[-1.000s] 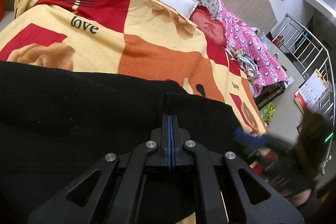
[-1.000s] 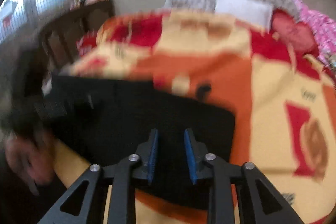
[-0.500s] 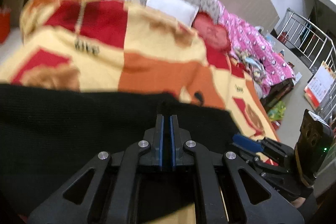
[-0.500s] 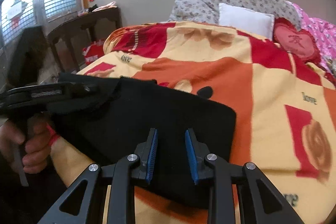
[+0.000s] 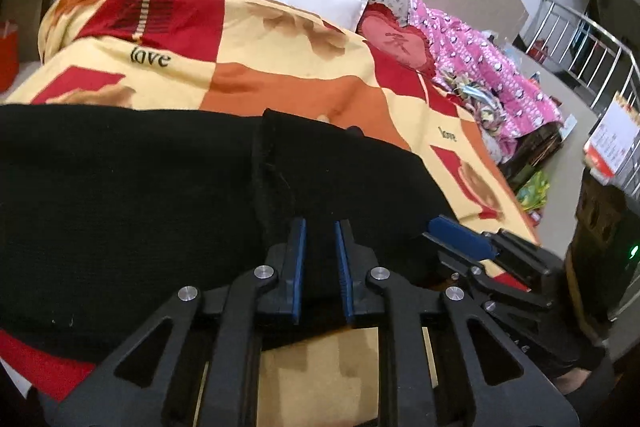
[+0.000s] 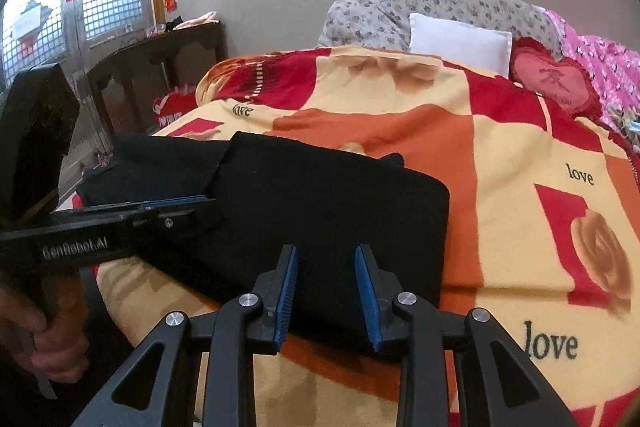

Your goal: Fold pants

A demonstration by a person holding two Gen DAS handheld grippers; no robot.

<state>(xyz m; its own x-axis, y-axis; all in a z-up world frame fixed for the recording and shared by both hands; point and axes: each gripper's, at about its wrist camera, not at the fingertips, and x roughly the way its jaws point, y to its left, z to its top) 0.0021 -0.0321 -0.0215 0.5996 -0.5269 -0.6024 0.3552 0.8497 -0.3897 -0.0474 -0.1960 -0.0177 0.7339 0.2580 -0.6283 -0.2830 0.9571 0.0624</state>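
Note:
Black pants (image 5: 140,207) lie folded flat on the patterned blanket, with a raised fold ridge (image 5: 272,155) down the middle. My left gripper (image 5: 320,263) hovers at their near edge; its jaws are opening, the blue pads are apart and no cloth is pinched between them. In the right wrist view the pants (image 6: 320,195) form a neat dark rectangle, and the left gripper (image 6: 180,203) reaches in from the left over a lower layer. My right gripper (image 6: 326,287) stands open over the near right part of the pants, holding nothing. Its blue pad (image 5: 460,239) shows at the right.
The blanket (image 6: 520,155) covers a bed with a white pillow (image 6: 460,43), a red heart cushion (image 6: 552,83) and pink bedding (image 5: 492,67) at the far side. A dark wooden table (image 6: 160,67) stands left of the bed. A person's hand (image 6: 40,339) grips the left handle.
The left jaws went from shut to parted and let go of the pants fold, which now lies on the pile. The left gripper drew back a little. The right gripper stayed open.

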